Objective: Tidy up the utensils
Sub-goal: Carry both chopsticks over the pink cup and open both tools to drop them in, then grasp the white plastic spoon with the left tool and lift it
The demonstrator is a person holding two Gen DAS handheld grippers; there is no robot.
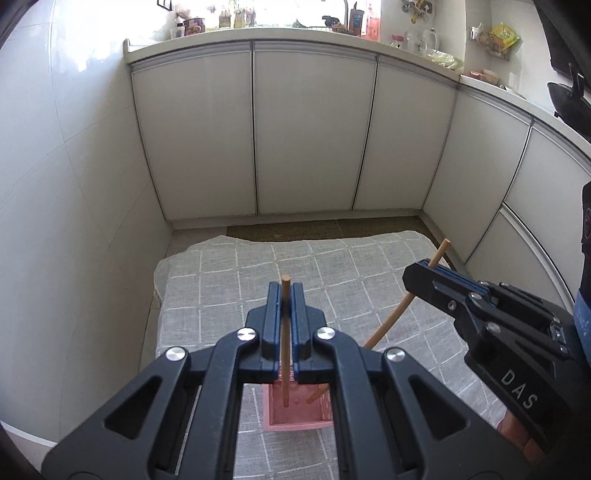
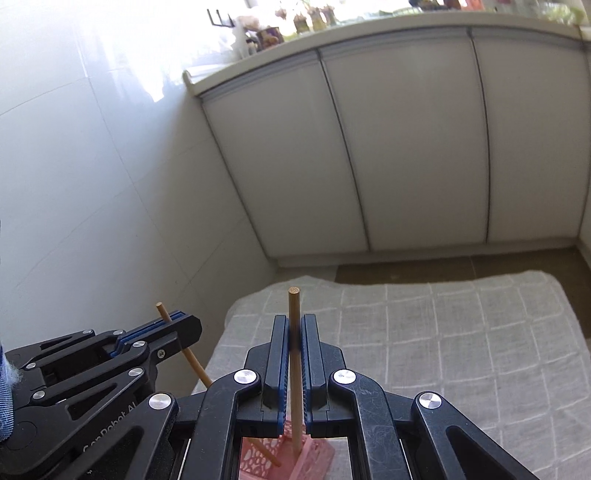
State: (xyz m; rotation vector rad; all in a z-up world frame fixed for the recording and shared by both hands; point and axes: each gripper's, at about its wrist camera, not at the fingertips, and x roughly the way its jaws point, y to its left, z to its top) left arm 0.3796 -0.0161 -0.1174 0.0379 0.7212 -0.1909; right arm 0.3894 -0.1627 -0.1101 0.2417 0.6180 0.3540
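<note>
1. Nearest to me in the left wrist view, my left gripper [image 1: 284, 295] fills the bottom centre of the frame, its blue-padded jaws clamped on a wooden chopstick [image 1: 285, 343] that stands close to upright between them.
2. Below those jaws, at the bottom centre, the stick's lower end sits inside the pink holder [image 1: 295, 411]; whether it touches the holder's floor is hard to judge from this angle.
3. At the right of the same frame my right gripper [image 1: 424, 275] reaches in from the lower right, jaws pressed together on a second chopstick [image 1: 391, 321], which slants down to the left, its lower tip inside the pink holder as well.
4. In the right wrist view, that second chopstick rises nearly vertical through the bottom centre, with the pink holder's perforated wall showing beneath the jaws.
5. At the lower left of that view my left gripper appears side-on, its stick tilted and running down toward the holder.
6. The holder stands on a grey checked cloth [image 1: 332, 269] that spreads across the middle of both frames.
7. Beyond the cloth's far edge lies a strip of dark floor mat [image 1: 295, 230].
8. Farthest off, white cabinet doors [image 1: 314, 129] span the upper half, topped by a cluttered countertop [image 1: 295, 31] along the upper edge.
</note>
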